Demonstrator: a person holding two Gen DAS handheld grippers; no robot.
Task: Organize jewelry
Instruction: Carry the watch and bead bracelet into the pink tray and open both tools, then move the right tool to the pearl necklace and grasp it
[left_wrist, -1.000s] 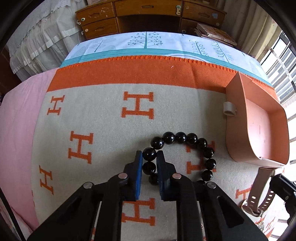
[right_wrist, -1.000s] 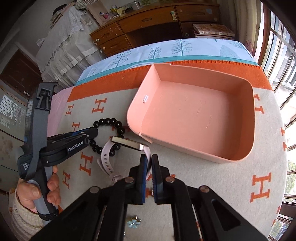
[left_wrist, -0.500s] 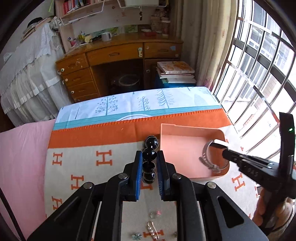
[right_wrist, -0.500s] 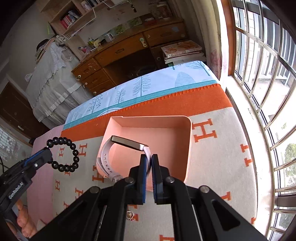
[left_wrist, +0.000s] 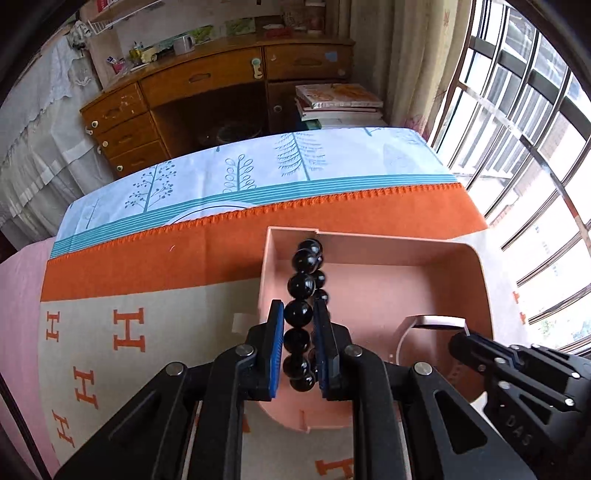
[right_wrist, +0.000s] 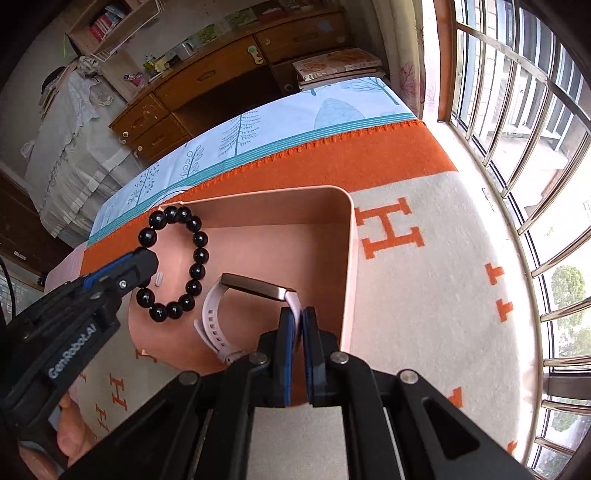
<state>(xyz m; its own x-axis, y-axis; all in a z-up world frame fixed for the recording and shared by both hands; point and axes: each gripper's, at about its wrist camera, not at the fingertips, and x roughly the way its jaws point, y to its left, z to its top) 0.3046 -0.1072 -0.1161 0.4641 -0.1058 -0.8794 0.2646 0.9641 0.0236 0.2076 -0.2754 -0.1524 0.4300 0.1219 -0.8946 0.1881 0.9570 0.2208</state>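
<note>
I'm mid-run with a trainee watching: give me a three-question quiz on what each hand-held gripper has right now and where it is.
1. True or false: the left hand-held gripper is shut on the black bead bracelet.
2. Multiple choice: the right hand-held gripper grips the watch by A) its dark face, B) its pale strap, C) its buckle.
3. Fill in: both items hang over the ____ tray.

Key: 1 true; 2 B; 3 pink. In the right wrist view the bracelet loop and the watch both show against the tray's inside, neither released yet.
</note>
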